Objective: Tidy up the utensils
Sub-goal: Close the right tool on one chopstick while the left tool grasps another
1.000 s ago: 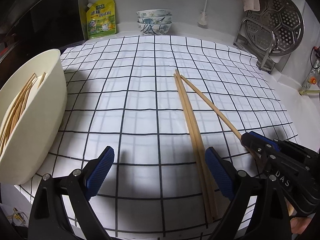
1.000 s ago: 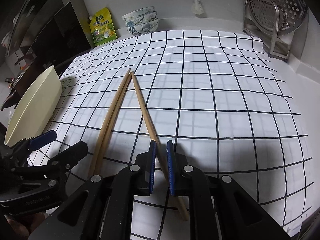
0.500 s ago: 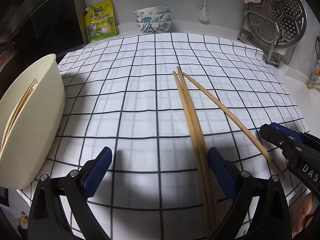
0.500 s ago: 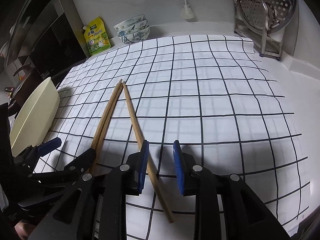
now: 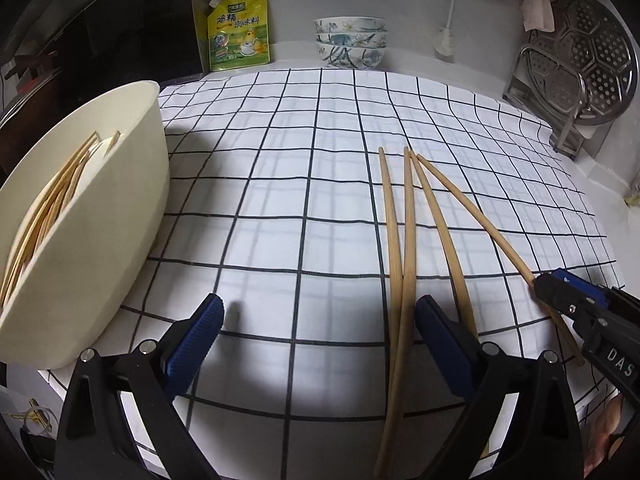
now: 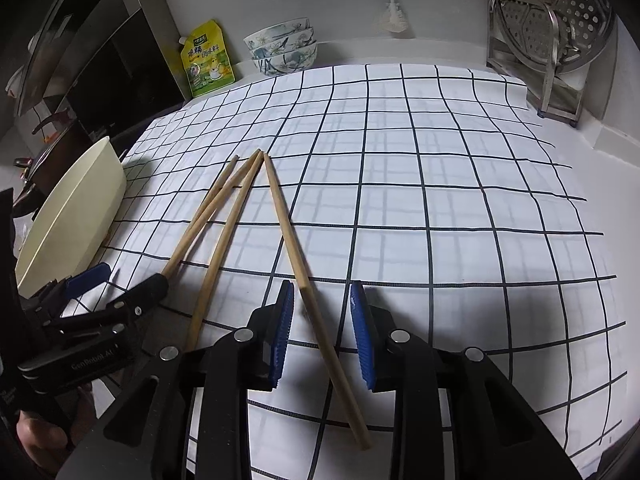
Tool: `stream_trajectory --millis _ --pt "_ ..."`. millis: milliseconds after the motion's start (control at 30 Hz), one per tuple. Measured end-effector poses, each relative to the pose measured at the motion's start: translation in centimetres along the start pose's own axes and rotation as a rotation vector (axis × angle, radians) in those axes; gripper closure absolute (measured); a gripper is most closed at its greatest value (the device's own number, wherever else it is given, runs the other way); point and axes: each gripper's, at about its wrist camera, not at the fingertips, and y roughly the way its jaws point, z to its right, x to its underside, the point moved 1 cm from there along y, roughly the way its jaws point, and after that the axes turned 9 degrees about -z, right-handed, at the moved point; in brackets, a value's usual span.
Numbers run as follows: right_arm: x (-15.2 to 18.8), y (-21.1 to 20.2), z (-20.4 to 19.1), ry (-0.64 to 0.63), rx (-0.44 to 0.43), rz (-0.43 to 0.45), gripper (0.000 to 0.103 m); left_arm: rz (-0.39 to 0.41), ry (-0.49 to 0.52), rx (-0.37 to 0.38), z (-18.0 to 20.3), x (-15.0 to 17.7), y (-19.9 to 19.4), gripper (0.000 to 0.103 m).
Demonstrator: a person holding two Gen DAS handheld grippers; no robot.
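Several wooden chopsticks (image 5: 408, 232) lie fanned on the checked cloth (image 5: 304, 184), tips together at the far end; they also show in the right wrist view (image 6: 240, 208). My left gripper (image 5: 320, 340) is open and empty, its right finger beside two of them. My right gripper (image 6: 322, 332) is open, and the rightmost chopstick (image 6: 316, 304) lies loose between its fingers. A cream holder (image 5: 92, 240) at the left holds more chopsticks (image 5: 48, 208).
A yellow seasoning pouch (image 5: 238, 30) and stacked patterned bowls (image 5: 350, 42) stand at the back wall. A metal steamer rack (image 5: 580, 68) stands at the back right. A dark stove (image 6: 92, 64) lies left. The cloth's front edge is just under both grippers.
My right gripper has opened and let go of the rightmost chopstick, which now lies on the cloth. The chopsticks have spread into a wider fan. Both grippers pulled back slightly.
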Motion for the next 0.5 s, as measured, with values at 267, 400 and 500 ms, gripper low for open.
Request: stream_trajectory --millis 267,400,500 --pt "0.0 0.1 -0.2 -0.009 0.003 -0.002 0.075 0.038 -0.027 0.025 -0.8 -0.5 -1.5 0.008" --pt "-0.1 0.1 -0.2 -0.009 0.004 -0.003 0.075 0.016 -0.015 0.013 -0.6 -0.7 -0.6 0.008" --pt "-0.1 0.2 -0.2 -0.011 0.005 -0.003 0.075 0.008 -0.004 -0.001 -0.3 -0.6 0.0 0.008"
